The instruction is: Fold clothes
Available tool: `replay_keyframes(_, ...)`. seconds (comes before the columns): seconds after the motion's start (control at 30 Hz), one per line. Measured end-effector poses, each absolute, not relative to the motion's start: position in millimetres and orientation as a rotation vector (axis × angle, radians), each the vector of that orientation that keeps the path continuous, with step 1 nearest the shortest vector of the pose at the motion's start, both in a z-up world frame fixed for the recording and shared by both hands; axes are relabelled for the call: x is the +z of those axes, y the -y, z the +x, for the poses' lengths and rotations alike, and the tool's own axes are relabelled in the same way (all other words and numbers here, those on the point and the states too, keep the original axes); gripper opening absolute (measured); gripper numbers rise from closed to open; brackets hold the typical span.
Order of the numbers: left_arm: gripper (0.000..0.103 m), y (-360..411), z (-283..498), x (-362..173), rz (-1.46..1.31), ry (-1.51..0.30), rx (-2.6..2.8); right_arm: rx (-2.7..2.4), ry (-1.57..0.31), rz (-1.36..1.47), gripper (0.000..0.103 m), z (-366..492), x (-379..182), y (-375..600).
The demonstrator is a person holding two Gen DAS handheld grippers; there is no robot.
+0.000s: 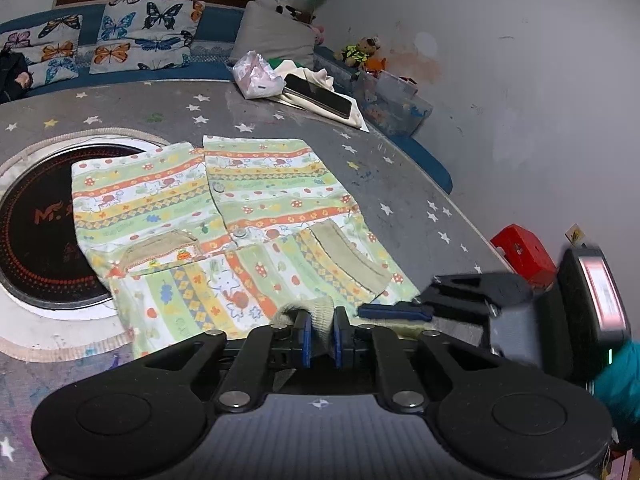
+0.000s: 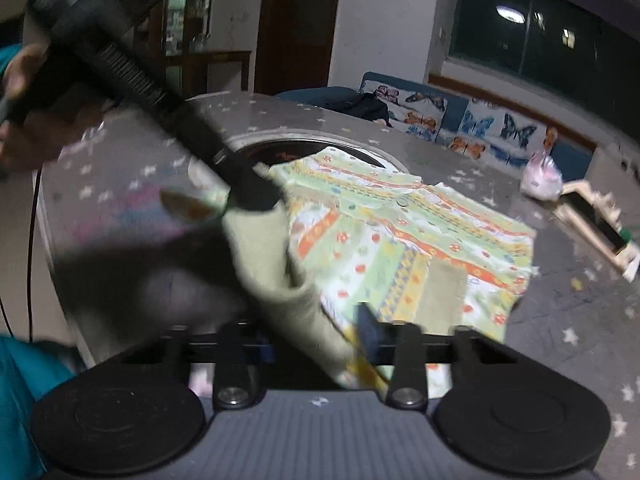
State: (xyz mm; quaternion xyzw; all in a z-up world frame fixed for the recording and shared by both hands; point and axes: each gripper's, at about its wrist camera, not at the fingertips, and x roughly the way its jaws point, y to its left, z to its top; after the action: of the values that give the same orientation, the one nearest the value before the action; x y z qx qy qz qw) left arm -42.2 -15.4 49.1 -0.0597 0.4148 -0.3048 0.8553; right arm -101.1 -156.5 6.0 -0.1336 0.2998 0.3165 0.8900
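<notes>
A child's shirt (image 1: 256, 200) with green, orange and yellow printed stripes lies spread on the grey star-patterned table (image 1: 400, 184). My left gripper (image 1: 322, 320) is at the shirt's near edge, shut on a beige ribbed cuff (image 1: 320, 312) that stands up between its blue pads. My right gripper (image 1: 396, 312) rests on the near right hem. The right wrist view is blurred. There the shirt (image 2: 400, 240) lies ahead and a bunched beige fold (image 2: 280, 280) runs into my right gripper (image 2: 320, 336). Its right pad (image 2: 368, 332) presses the cloth, which hides the other pad. The left gripper (image 2: 256, 196) reaches in from the upper left.
A round dark cooktop (image 1: 48, 232) is set in the table under the shirt's left side. At the far edge are a phone (image 1: 320, 96) on a cream cloth and a pink-white bag (image 1: 256, 74). A red box (image 1: 524, 252) sits off the right edge. A hand (image 2: 32, 120) holds the left gripper.
</notes>
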Motion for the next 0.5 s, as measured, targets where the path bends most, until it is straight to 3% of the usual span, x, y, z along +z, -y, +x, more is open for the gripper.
replay_keyframes(0.03,0.025,12,-44,50,-0.117,-0.865,-0.64,0.66,-0.632,-0.254,0.02,-96,8,158)
replay_keyframes(0.07,0.04,7,-48,52,-0.098,-0.848,-0.636,0.663,-0.642,-0.23,0.018,-90,11,159)
replay_keyframes(0.17,0.061,-8,-61,57,-0.017,-0.779,-0.611,0.664,-0.654,-0.182,0.017,-81,19,163)
replay_keyframes(0.33,0.07,-18,-78,48,0.098,-0.738,-0.617,0.652,-0.651,-0.137,0.016,-68,29,168)
replay_keyframes(0.5,0.07,-1,-85,30,0.271,-0.685,-0.601,0.642,-0.65,-0.143,0.015,-64,31,166)
